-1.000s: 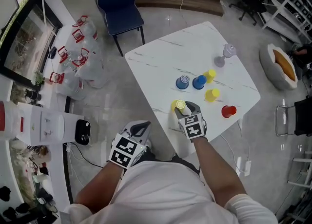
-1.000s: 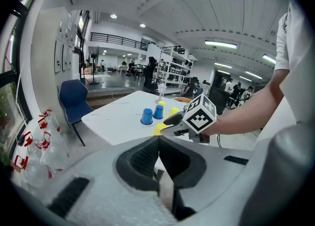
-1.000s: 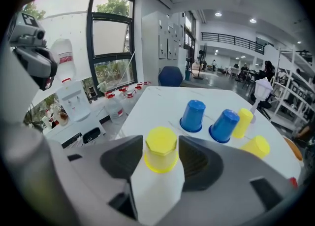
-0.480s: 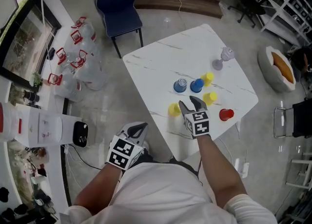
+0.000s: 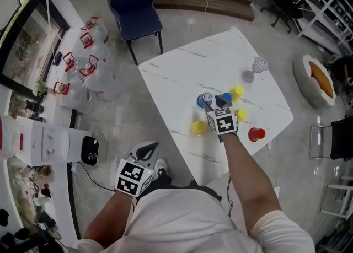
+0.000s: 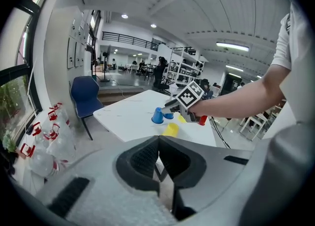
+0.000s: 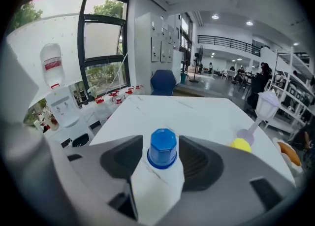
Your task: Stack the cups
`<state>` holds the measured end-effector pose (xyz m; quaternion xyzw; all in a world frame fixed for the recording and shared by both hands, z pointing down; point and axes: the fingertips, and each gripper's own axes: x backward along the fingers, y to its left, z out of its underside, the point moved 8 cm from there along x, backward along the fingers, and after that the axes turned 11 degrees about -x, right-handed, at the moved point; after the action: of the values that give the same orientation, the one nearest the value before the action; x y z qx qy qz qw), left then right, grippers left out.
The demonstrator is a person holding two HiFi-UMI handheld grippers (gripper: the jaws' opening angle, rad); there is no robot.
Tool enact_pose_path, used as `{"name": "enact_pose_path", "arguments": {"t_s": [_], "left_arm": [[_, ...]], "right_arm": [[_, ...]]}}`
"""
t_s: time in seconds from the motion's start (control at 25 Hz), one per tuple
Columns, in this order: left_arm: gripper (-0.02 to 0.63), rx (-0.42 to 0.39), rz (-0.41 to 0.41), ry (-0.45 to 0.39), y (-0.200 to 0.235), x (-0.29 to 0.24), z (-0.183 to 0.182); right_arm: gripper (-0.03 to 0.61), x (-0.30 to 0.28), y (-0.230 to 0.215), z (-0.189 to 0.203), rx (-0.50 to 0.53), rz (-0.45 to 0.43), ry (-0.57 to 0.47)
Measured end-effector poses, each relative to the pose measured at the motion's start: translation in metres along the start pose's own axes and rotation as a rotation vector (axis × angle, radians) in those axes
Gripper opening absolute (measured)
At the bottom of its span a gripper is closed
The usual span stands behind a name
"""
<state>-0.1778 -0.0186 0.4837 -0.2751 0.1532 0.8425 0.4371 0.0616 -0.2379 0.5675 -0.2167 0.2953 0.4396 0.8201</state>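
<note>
Several upturned cups stand on the white marble table (image 5: 182, 75). My right gripper (image 5: 214, 101) is open around an upturned blue cup (image 5: 206, 99). That blue cup (image 7: 162, 148) stands between the pads with none pressing it, and the jaws have just been opening. A second blue cup (image 5: 226, 97) is partly hidden behind the gripper. Yellow cups stand at the left (image 5: 198, 128), the back (image 5: 236, 91) and the right (image 5: 241, 114), and a red cup (image 5: 256, 134) stands near the edge. My left gripper (image 5: 144, 148) hangs off the table, shut (image 6: 158, 146) and empty.
A purple-footed clear goblet (image 5: 253, 69) stands at the table's far right. On the floor are a blue chair (image 5: 134, 4), several water jugs (image 5: 83, 64), a water dispenser (image 5: 49, 141) and a pet bed (image 5: 317, 75).
My right gripper has left the yellow cup near the table's front edge and moved away from me to the blue cup. That yellow cup stays standing. The left gripper drifted slightly.
</note>
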Motion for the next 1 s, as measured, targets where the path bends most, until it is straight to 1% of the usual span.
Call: {"name": "enact_pose_path", "arguments": {"t_s": [0.24, 0.56, 0.64, 0.8, 1.0], "left_arm": [[0.009, 0.029, -0.025, 0.014, 0.004, 0.005, 0.009], [0.009, 0.033, -0.035, 0.021, 0.003, 0.008, 0.011], [0.009, 0.027, -0.032, 0.024, 0.003, 0.008, 0.012], [0.009, 0.021, -0.020, 0.018, 0.004, 0.008, 0.012], [0.009, 0.001, 0.006, -0.004, 0.002, 0.001, 0.004]], "right_arm": [[0.235, -0.018, -0.005, 0.002, 0.009, 0.003, 0.033], [0.234, -0.029, -0.008, 0.006, 0.025, -0.002, 0.059], [0.213, -0.029, -0.006, 0.004, 0.035, -0.004, 0.059], [0.212, -0.022, -0.003, -0.004, 0.031, -0.006, 0.039], [0.210, 0.007, -0.001, -0.015, 0.003, -0.010, -0.019]]}}
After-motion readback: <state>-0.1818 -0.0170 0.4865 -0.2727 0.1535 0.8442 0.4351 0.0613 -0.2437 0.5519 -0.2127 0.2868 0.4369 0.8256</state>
